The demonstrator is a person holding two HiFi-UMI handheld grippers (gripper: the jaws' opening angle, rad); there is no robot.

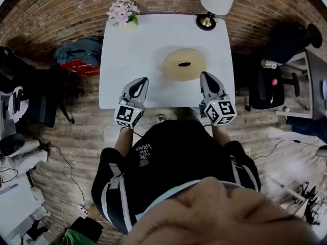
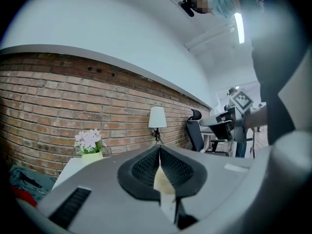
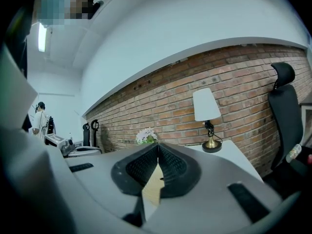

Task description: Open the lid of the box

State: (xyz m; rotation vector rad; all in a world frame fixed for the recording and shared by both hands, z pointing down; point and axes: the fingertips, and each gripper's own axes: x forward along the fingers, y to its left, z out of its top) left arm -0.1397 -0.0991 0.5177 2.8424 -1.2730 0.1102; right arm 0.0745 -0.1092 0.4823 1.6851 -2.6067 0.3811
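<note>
A round tan box [image 1: 184, 64] with a dark oval slot in its lid lies on the white table [image 1: 127, 50], right of the middle. My left gripper [image 1: 139, 81] hovers over the table's near edge, left of the box and apart from it, jaws shut and empty. Just right of the box's near side, my right gripper [image 1: 206, 77] is also shut with nothing held. In the left gripper view the jaws [image 2: 160, 150] meet at the tips, and a sliver of the box shows through the gap below. The right gripper view shows the same closed tips [image 3: 158, 147].
A vase of pink flowers [image 1: 122, 11] stands at the table's far left corner and a lamp with a white shade [image 1: 214, 4] at the far right. A brick wall runs behind the table. A black office chair [image 1: 276, 80] stands to the right, bags [image 1: 76, 57] to the left.
</note>
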